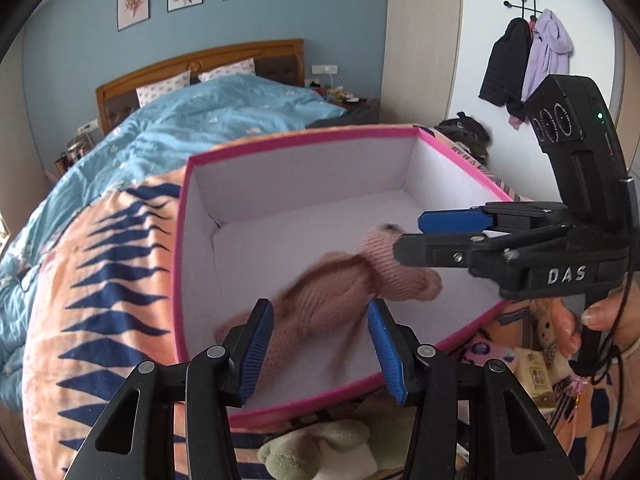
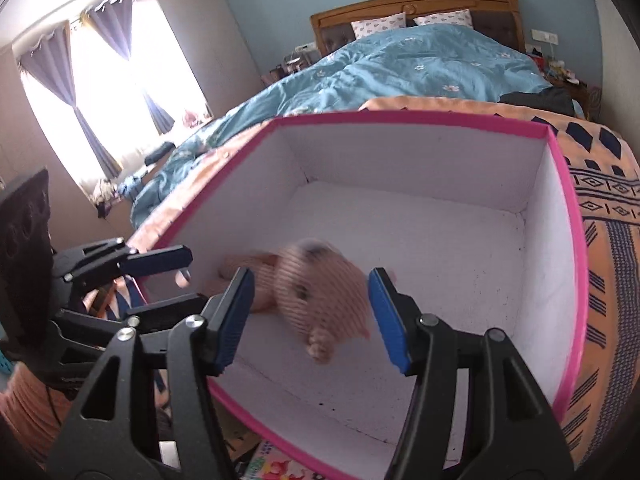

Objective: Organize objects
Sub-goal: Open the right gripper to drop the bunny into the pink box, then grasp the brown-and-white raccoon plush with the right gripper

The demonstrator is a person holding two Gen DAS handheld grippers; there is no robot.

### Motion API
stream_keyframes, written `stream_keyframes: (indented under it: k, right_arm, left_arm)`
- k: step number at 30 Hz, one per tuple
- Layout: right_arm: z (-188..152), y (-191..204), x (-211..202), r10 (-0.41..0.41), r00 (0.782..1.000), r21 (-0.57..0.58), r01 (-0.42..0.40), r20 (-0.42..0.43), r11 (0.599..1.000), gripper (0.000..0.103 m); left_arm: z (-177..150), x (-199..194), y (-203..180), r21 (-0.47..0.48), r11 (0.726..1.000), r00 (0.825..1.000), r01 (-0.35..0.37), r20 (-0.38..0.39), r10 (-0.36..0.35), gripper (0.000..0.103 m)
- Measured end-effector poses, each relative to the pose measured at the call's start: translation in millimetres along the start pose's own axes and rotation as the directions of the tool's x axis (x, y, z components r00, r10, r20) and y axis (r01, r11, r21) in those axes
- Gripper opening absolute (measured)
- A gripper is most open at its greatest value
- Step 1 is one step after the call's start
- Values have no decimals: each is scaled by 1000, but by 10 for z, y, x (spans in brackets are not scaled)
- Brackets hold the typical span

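Fingers of both grippers stand spread, nothing pinched. Left gripper (image 1: pixel 320 346) hangs over the near rim of the box (image 1: pixel 280 142), blue pads apart with the toy behind the gap, no pad touching it. Right gripper (image 2: pixel 310 316) also spread, pads either side of the toy's head in its own view but clear of it; seen from the left wrist, its fingers (image 1: pixel 456 221) reach in over the box's right wall, empty.

Pink knitted toy (image 1: pixel 344 292) is inside the box, low by the white floor near the front wall, motion-blurred, so whether it rests on the floor I cannot tell. Long axis runs diagonal in the left view: head up-right by the right gripper, body and legs down-left toward the left gripper. In the right view the head (image 2: pixel 320 284) faces the camera, body trailing off left.

Box has a pink rim, white inside, and sits on an orange blanket (image 1: pixel 100 280) with navy pattern, on the bed. Blue duvet (image 1: pixel 192 120) behind. Pale green plush (image 1: pixel 320 448) lies outside the box, just beside its near wall. A hand (image 1: pixel 600 312) holds the right gripper's handle.
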State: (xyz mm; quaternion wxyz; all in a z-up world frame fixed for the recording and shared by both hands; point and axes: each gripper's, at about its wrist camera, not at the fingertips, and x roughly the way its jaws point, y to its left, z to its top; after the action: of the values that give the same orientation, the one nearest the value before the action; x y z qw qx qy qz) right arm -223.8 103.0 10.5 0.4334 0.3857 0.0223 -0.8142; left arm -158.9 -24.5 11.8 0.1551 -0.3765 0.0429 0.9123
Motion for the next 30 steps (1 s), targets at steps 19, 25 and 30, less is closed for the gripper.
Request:
stream_keyframes:
  k: [19, 25, 30]
  right_arm:
    - [-780, 622, -1076, 106, 989, -210, -82, 107, 974, 81]
    - [-1343, 751, -966, 118, 993, -214, -115, 4, 970, 81]
    - [-1540, 790, -840, 141, 989, -196, -148, -50, 969, 81]
  left_arm:
    - [-565, -970, -204, -84, 994, 968, 70, 248, -47, 84]
    - [-995, -935, -348, -71, 996, 984, 55, 176, -42, 84]
    - [-1278, -904, -383, -112, 990, 989, 79, 131, -65, 84]
